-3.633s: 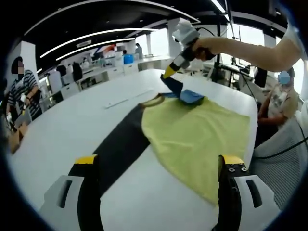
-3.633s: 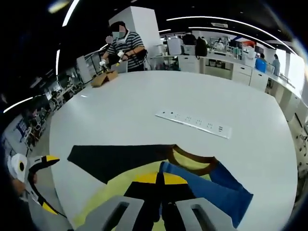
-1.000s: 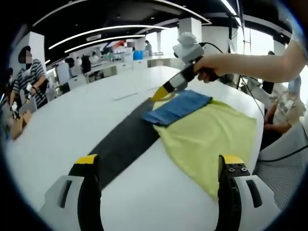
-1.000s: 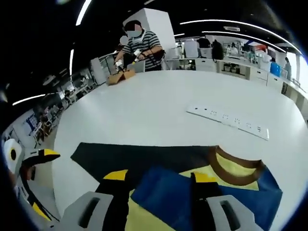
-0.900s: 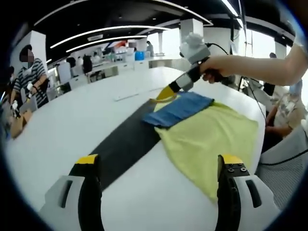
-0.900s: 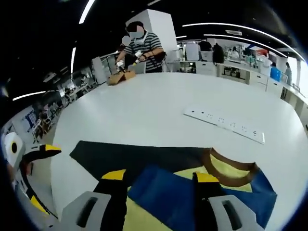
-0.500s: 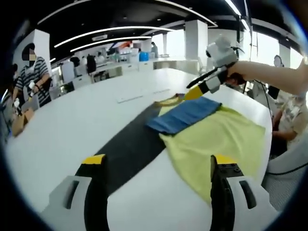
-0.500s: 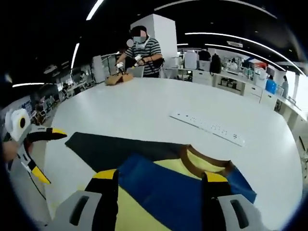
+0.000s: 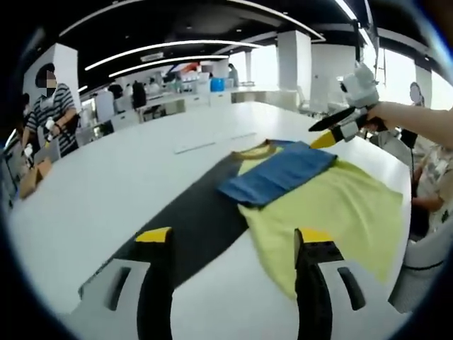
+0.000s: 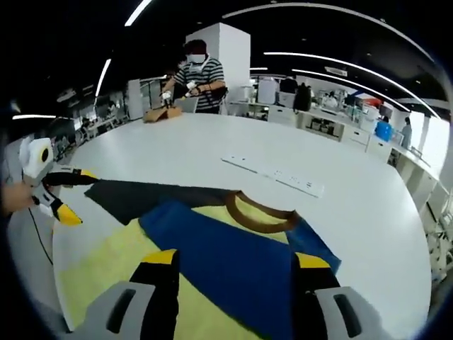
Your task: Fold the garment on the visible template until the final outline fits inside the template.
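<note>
Left gripper (image 9: 233,244) hovering with jaws spread wide, holding nothing, above near end of dark template (image 9: 191,223). Right gripper (image 10: 233,263) likewise gaping and empty over blue sleeve (image 10: 226,258). Yellow garment (image 9: 333,212) lying flat on white table (image 9: 92,184), blue sleeve folded across chest, brown collar (image 10: 258,212) toward far side, partly overlapping template. Power strip (image 10: 272,176) lying farther off.

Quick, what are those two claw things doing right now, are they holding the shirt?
Left gripper: jaws open, holding nothing, above the shirt.
Right gripper: jaws open, holding nothing, above the shirt's blue sleeve.
</note>
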Demonstrator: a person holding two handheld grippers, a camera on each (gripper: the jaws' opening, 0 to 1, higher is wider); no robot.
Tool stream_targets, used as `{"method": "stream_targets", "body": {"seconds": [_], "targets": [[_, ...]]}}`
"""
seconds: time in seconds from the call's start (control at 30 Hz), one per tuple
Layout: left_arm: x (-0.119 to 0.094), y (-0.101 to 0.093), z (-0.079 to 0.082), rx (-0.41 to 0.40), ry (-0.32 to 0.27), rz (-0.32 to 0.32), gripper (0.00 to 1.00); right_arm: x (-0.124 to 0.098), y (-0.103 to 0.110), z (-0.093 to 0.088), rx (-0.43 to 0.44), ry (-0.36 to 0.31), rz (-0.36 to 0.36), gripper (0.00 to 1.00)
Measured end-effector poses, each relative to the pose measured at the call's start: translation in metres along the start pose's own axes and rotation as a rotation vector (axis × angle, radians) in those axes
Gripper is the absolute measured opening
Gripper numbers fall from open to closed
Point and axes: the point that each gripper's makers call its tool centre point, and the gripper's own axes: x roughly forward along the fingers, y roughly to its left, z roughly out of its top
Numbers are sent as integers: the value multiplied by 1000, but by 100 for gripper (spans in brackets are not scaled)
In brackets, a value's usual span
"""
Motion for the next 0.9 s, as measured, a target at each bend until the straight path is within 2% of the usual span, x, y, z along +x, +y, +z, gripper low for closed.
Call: {"method": "stream_targets", "body": {"seconds": [0.23, 0.43, 0.73, 0.9], "targets": [[21, -8, -3, -25, 11, 1, 56, -15, -25, -34, 54, 35, -61, 51], [42, -11, -6, -41, 30, -7, 49, -23, -40, -50, 78, 36, -94, 47], [68, -13, -17, -57, 60, 6, 40, -29, -55, -76, 59, 76, -148, 37], [76, -14, -25, -26, 91, 22, 31, -31, -55, -85, 42, 94, -156, 28]]}}
